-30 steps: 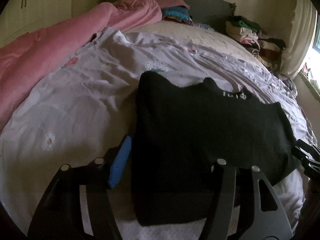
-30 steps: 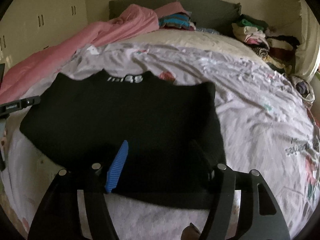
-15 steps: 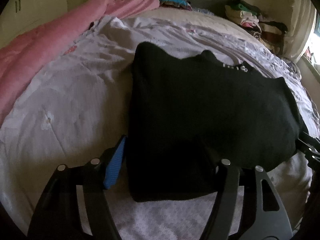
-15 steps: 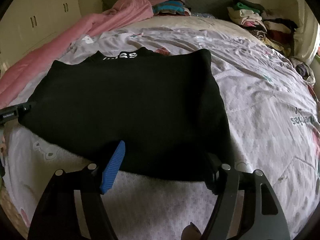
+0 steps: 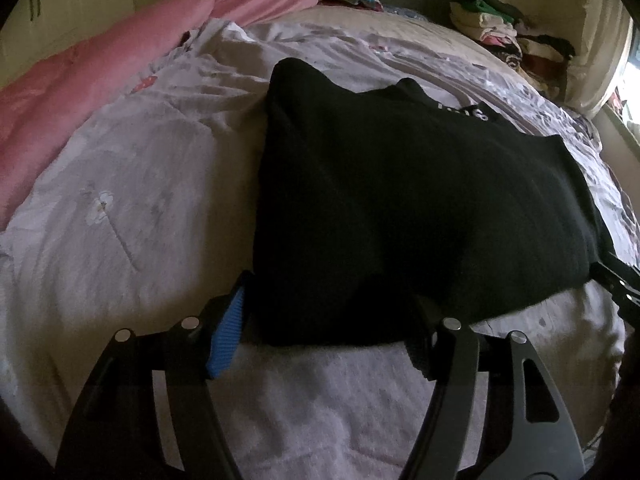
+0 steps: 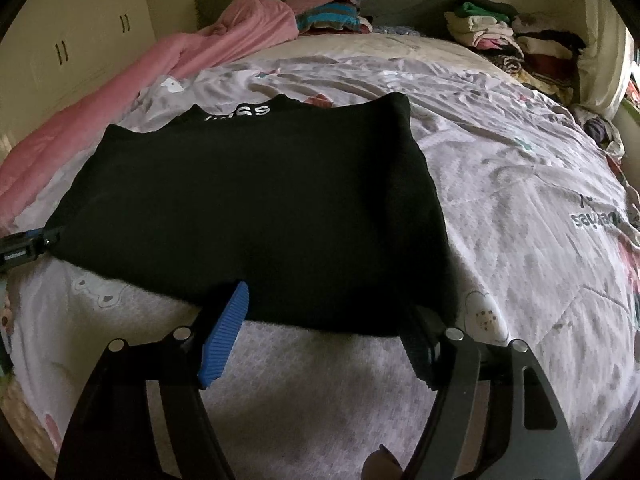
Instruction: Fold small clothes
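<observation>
The black top (image 5: 420,200) lies flat on the bed (image 5: 120,208), long axis left-right, its near hem just past both grippers: the left gripper (image 5: 332,328) at its near-left corner, the right gripper (image 6: 328,328) at its near-right, each with fingers apart, holding nothing.

I see the bed (image 6: 520,208) carrying a black garment (image 6: 256,216), a pink quilt (image 6: 168,60) along its left edge, and clothes piles (image 6: 512,40) at its far right corner.
</observation>
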A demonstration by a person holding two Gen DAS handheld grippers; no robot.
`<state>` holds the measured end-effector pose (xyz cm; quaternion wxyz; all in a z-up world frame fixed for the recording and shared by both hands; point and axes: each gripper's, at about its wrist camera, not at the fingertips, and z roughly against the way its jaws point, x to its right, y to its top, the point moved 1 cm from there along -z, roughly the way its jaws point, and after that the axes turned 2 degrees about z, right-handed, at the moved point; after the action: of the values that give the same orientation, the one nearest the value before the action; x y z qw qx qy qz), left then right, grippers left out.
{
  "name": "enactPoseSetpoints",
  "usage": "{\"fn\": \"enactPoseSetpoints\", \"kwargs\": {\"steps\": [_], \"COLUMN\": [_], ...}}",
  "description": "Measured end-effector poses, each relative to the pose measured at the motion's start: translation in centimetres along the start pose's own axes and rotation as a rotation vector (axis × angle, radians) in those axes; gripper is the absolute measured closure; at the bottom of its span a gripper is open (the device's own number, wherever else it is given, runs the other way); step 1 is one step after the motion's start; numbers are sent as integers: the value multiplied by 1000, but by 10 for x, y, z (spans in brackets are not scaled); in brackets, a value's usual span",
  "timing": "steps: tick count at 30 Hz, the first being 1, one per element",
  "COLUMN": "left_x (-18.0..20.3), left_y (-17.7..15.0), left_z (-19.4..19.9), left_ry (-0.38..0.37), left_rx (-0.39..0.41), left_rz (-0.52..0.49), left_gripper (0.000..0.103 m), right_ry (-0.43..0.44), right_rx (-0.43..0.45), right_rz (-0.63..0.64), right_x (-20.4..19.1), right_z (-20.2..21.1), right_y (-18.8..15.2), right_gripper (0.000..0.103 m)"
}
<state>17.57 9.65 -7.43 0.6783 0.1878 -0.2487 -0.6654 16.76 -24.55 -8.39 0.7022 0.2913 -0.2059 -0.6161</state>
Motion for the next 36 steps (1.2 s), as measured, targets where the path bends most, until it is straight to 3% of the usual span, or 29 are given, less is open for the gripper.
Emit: {"fn": "enactPoseSetpoints", "kwargs": {"steps": [9,13,18,25,36], "left_x": [2,3,4,7,9], "left_y": [-6,-8,-11,-14,-21], "left_z": [8,14,23,32,48], "left_ry": [4,12,6,31,23], "left_rx": [4,12,25,39,63], "left_rz": [-1,-14,-18,-22,-8], "left_gripper": [40,34,24,11,10], "right_ry": [7,13,7,12,0], "right_rx": [4,12,30,59,117], "right_rz": [-13,-18,-6,32,96], "right_x": [-5,-9,-17,-36,-68], "right_z": [9,15,25,37,59], "right_y": [-4,-5,-5,-2,1], "right_gripper": [20,18,8,5,5]}}
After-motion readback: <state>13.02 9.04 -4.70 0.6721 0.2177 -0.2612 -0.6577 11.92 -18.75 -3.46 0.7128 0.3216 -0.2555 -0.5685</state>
